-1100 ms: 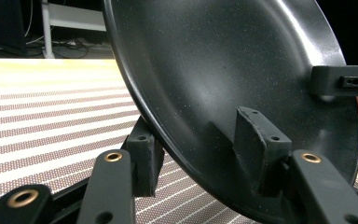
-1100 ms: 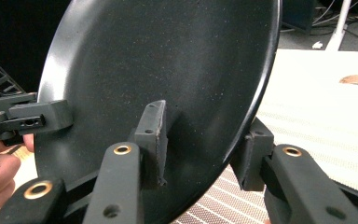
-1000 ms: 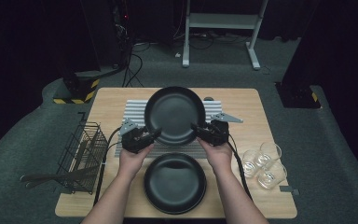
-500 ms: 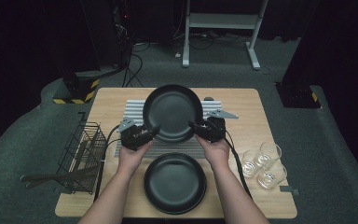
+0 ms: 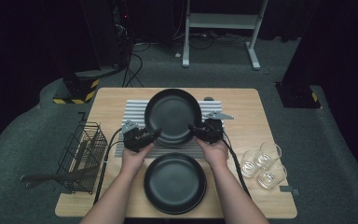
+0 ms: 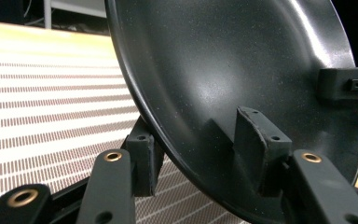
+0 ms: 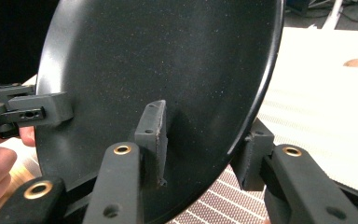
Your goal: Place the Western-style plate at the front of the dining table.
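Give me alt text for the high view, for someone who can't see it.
A person holds a black plate tilted above a striped mat, gripping its rim with the left gripper and right gripper. A second black plate lies flat on the wooden table near the person, with a wire rack at left and three glasses at right.

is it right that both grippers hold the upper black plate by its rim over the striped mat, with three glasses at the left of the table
Not quite. The glasses stand at the right of the table, as the high view shows. The rest holds: left gripper and right gripper grip the upper plate over the striped mat.
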`<action>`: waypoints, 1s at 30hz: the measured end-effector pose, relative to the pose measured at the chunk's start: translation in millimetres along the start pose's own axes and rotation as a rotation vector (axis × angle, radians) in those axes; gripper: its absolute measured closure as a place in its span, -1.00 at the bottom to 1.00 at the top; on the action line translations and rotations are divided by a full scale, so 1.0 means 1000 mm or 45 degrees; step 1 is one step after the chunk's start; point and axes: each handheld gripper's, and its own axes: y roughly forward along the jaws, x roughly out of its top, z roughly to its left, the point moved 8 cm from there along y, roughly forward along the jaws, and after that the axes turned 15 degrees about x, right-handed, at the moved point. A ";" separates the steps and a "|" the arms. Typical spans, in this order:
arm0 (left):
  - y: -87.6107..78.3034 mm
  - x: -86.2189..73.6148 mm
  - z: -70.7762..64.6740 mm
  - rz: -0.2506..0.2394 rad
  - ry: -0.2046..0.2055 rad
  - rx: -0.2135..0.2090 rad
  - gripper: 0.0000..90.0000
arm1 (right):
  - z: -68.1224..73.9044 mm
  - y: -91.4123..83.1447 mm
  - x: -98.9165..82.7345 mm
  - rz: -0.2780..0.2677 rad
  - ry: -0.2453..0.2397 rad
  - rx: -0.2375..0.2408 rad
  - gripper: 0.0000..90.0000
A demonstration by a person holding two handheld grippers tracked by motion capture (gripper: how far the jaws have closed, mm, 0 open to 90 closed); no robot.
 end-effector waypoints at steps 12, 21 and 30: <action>0.007 -0.013 0.007 0.022 -0.032 0.019 0.17 | -0.007 0.013 -0.014 0.021 0.044 0.020 0.34; 0.012 -0.018 0.009 0.080 -0.049 0.038 0.17 | -0.012 0.017 -0.022 0.032 0.077 0.031 0.34; 0.019 -0.021 0.009 0.144 -0.039 0.067 0.17 | -0.021 0.022 -0.031 0.050 0.116 0.052 0.34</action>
